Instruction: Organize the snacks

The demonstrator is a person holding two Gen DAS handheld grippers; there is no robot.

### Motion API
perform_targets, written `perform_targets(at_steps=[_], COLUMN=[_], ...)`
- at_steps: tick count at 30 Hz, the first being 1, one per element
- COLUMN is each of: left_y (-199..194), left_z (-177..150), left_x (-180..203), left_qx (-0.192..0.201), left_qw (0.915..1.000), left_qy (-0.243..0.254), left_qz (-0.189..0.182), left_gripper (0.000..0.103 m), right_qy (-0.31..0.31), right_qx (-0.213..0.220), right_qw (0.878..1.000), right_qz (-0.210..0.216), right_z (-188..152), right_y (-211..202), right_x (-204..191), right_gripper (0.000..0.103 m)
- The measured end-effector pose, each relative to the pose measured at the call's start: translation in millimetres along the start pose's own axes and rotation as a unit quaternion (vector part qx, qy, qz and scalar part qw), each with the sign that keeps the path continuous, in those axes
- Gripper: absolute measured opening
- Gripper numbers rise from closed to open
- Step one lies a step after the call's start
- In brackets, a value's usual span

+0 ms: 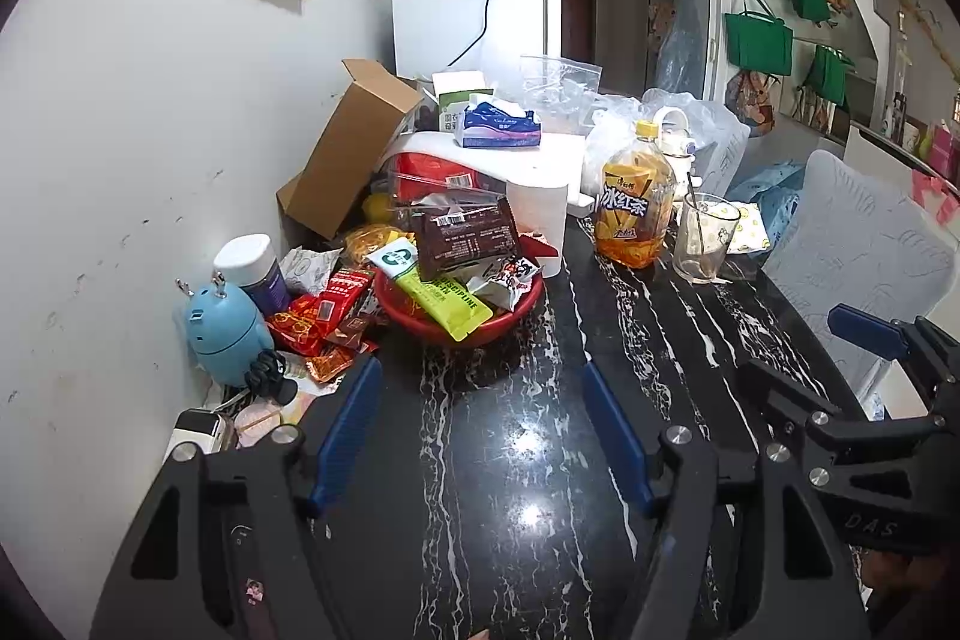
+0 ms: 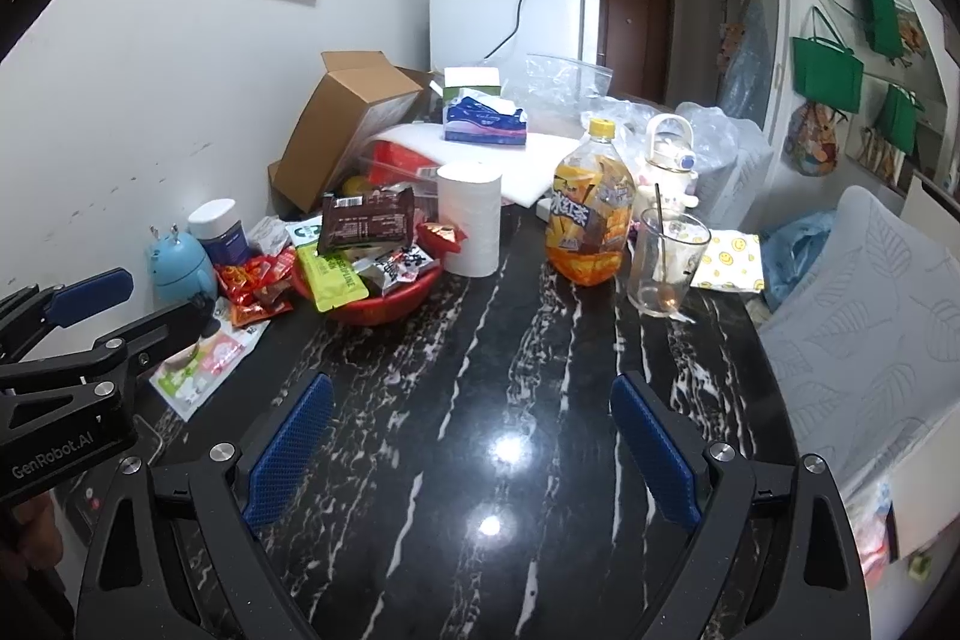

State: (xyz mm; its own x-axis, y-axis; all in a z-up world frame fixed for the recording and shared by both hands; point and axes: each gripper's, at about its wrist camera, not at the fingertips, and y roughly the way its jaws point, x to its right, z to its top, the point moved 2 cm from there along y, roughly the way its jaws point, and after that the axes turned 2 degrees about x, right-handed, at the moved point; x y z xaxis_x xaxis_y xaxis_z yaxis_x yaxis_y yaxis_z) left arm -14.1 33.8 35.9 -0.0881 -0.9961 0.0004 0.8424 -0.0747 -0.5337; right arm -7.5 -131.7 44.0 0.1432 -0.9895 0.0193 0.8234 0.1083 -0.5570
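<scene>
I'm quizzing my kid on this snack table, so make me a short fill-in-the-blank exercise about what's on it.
1. The snack packets are heaped in a ____ bowl.
2. The iced tea bottle has a ____ cap.
3. A metal ____ stands inside the drinking glass.
4. Both the left gripper and the right gripper are ____, holding nothing.

Missing words: red; yellow; straw; open

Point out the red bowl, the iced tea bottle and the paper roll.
red bowl (image 1: 480,331), left wrist view, front rim.
iced tea bottle (image 2: 591,220), right wrist view, label.
paper roll (image 2: 469,220), right wrist view, side.
</scene>
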Motion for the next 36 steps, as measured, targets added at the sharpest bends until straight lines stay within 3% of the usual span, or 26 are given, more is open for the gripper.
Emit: perform_targets(at_steps=[36], left_y=[10.4], left_z=[-3.0], left_x=[8.8], left_qx=[-0.015], left_qw=[0.9998], left_qy=[0.006], left_qz=[-0.009], left_gripper=[0.068], right_qy=[0.013], right_qx=[-0.008], right_qw=[1.000], right_qz=[-0.004], right_z=[-0.2], right_y=[6.5], right_x=[6.0], right_gripper=[0.095])
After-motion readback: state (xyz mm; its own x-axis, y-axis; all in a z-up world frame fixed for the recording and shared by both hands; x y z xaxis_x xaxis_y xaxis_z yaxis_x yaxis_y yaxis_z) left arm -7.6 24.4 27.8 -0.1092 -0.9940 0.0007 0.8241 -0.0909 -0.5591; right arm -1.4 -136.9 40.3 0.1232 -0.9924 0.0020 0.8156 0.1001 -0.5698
